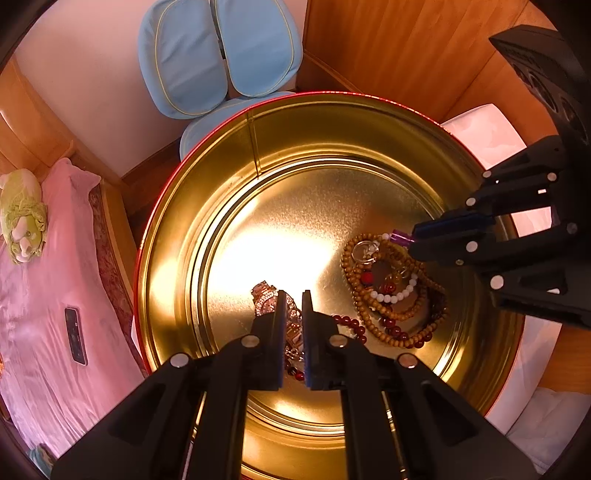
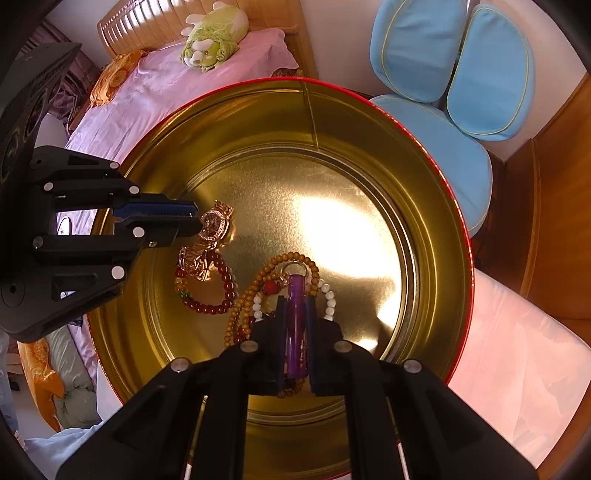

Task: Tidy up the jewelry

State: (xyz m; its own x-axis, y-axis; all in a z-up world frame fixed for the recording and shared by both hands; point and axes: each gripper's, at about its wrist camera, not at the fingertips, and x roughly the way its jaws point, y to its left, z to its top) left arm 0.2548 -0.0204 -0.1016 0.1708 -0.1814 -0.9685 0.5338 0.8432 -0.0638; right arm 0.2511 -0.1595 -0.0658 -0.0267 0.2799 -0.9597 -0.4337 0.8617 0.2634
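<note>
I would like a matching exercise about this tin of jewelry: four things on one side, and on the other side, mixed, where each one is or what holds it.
Things
1. gold watch
2. purple tube
3. dark red bead bracelet
4. green plush toy

Places
A. on the pink bed
B. between the left gripper fingers
C. loose on the tin floor
D. between the right gripper fingers

Pairs: 1-B, 2-D, 3-C, 4-A

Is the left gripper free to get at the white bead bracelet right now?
Probably not: the left gripper is shut on the gold watch, and the right gripper, holding the purple tube, sits over the white bead bracelet.
</note>
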